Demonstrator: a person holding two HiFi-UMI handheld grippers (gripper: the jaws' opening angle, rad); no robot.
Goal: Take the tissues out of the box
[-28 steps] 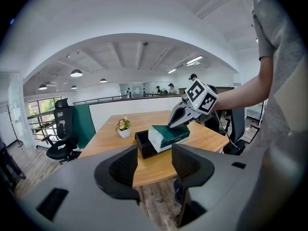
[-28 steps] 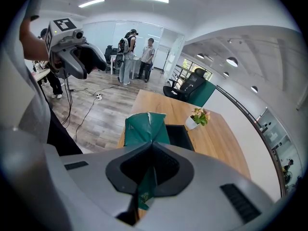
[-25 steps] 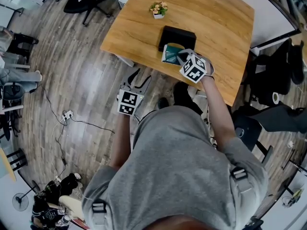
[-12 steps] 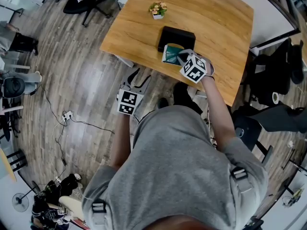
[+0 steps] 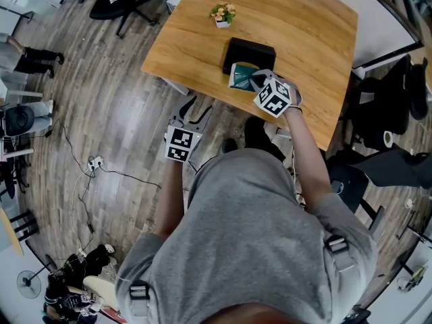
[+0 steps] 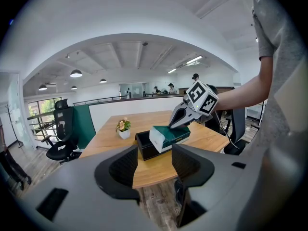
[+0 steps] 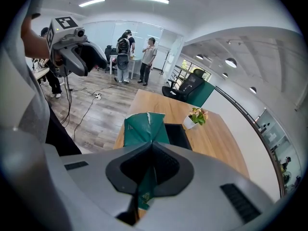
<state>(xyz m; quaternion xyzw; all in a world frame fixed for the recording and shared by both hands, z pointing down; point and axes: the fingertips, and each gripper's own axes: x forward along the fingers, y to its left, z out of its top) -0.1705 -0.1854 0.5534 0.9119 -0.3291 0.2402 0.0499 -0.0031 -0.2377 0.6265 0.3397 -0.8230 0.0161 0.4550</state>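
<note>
Tissues [image 5: 237, 77] are pinched in our right gripper [image 5: 254, 79], partly out of the box [image 5: 250, 48]. Our left gripper [image 6: 154, 159] hangs beside the table [image 5: 304, 19], jaws spread.

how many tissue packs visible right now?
1. A green tissue pack, pinched by the right hand-held gripper, at the near end of the black box. More may be hidden inside.

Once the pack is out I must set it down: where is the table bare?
Bare: the table right of the box, and the corner left of the box. Crowded: the near edge, where the right gripper holds the pack.
</note>
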